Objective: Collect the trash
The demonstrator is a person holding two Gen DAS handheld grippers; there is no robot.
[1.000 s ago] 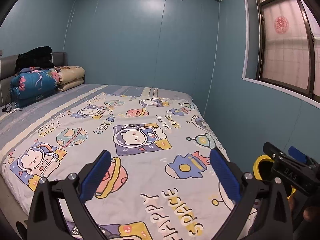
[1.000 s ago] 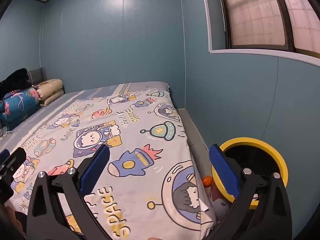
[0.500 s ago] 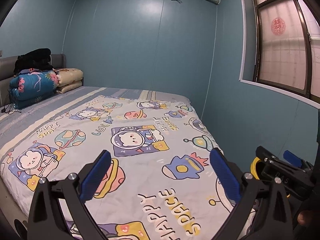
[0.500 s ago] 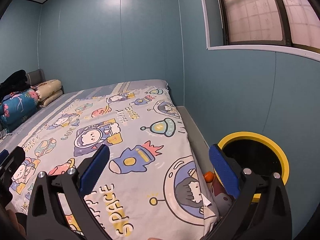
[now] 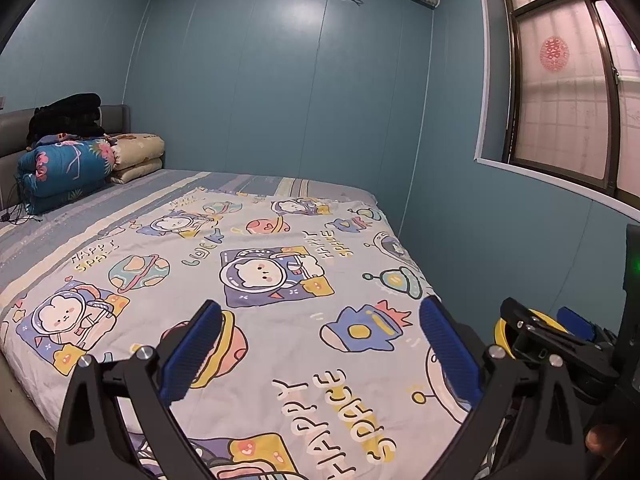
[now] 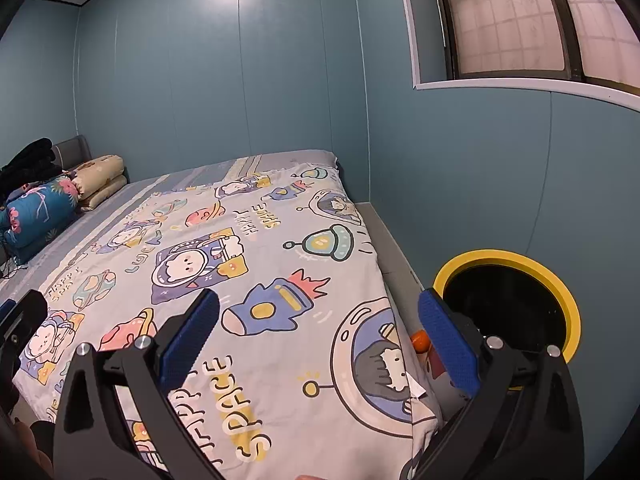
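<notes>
Item 1. Left gripper (image 5: 316,344), black frame with blue ribbed pads: I hold it above the near end of the bed, jaws spread wide, nothing between them. I judge this a search posture, fingers parted so the view ahead is unblocked.

Item 2. Right gripper (image 6: 316,340), same build: also spread wide and empty, held just to the right of the left one, whose frame shows at the left edge of its view. It too hangs over the bed's near end.

Item 3. Pale quilt with cartoon astronaut and "happy space" print (image 5: 256,264): spread flat ahead of and beneath both grippers. I see no loose litter on it.

Item 4. Round bin with yellow rim and black interior (image 6: 508,304): on the floor to the right of the right gripper, in the gap between bed and blue wall, mouth up. It appears placed there as the drop point.

Item 5. Small orange object (image 6: 420,340) and a dark reddish item just below it: wedged between bed edge and bin, just inside the right finger. Probably the trash; what they are I cannot tell.

Item 6. Folded blue floral bedding (image 5: 64,168) and beige quilt (image 5: 136,156): stacked far ahead, left, at the headboard. Not trash, in my judgement.
</notes>
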